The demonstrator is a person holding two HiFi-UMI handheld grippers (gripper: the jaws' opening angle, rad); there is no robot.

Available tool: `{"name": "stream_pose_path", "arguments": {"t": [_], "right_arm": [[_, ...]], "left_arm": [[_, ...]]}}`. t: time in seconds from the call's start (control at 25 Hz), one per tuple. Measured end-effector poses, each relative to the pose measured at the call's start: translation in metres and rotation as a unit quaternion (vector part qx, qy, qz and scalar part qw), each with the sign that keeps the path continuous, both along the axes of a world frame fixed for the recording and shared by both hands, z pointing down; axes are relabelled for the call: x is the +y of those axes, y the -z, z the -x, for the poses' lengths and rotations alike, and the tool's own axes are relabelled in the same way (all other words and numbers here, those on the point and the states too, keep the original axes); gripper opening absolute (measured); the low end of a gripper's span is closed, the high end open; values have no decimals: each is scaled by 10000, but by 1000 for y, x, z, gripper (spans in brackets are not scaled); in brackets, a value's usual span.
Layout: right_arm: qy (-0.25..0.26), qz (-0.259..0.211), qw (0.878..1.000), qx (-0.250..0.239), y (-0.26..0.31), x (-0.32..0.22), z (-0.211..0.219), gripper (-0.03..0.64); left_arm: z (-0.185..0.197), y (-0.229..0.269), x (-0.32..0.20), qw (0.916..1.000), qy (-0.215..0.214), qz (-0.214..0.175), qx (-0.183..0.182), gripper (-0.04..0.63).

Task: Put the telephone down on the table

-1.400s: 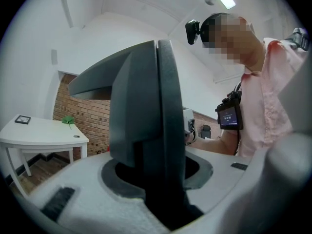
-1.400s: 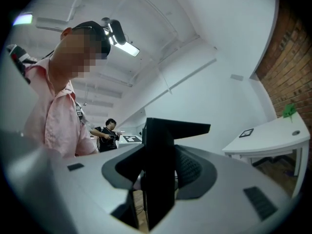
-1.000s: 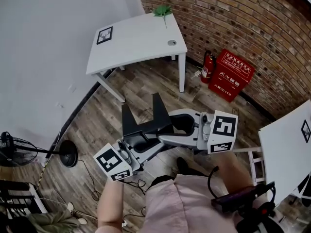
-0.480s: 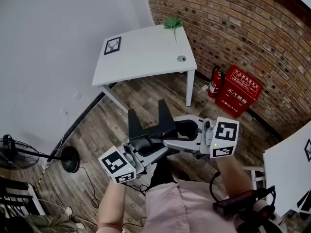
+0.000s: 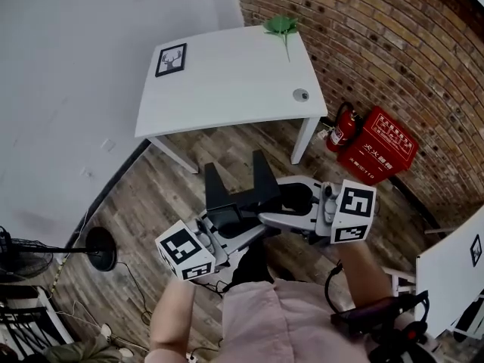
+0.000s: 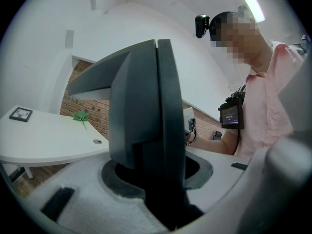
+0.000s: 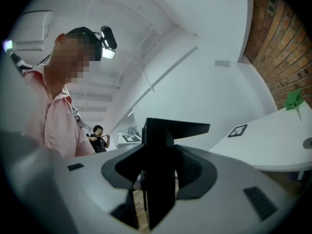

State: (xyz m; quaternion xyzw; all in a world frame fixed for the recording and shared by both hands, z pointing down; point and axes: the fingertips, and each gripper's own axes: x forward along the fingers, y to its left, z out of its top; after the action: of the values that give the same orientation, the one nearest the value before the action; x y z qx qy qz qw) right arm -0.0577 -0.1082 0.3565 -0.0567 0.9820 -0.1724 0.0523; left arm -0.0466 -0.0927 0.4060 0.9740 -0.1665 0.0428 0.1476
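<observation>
Ahead on wood floor (image 5: pixel 166 195): white rectangular worktop (image 5: pixel 227 89), no telephone on it or in any view. By brick wall (image 5: pixel 393 36), red fire-equipment box (image 5: pixel 378 144), closed, contents hidden. Jaws pressed together, nothing between: left hand-held gripper (image 5: pixel 212 174), right hand-held gripper (image 5: pixel 259 165). Telephone likely rigid, smooth plastic, light; take handset mid-length.

A floor fan (image 5: pixel 100 249) is cut off by the left edge, and a second worktop (image 5: pixel 450 263) by the right. A round thing (image 5: pixel 301 94) on the far worktop (image 5: pixel 227 82) is too small to tell.
</observation>
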Motion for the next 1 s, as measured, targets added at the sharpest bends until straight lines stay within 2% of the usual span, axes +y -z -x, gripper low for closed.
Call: {"name": "stream_pose_path", "arguments": {"t": [0.24,0.44,0.8,1.0], "right_arm": [[-163,46,9999,-21,4,-76,45,190],[-361,-108,9993,0,18,-128,67,190],[-590,-241,9980,48,22,-173,68,192],[-682,-128,9976,27,15,-206,59,192]], "left_arm": [[46,3,-75,9999,-125,70,11,172],[68,18,-128,9995,-315,-73,46,172],[70,19,-174,9985,-522,-115,137,172],[60,13,-206,9982,-586,32,137,172]]}}
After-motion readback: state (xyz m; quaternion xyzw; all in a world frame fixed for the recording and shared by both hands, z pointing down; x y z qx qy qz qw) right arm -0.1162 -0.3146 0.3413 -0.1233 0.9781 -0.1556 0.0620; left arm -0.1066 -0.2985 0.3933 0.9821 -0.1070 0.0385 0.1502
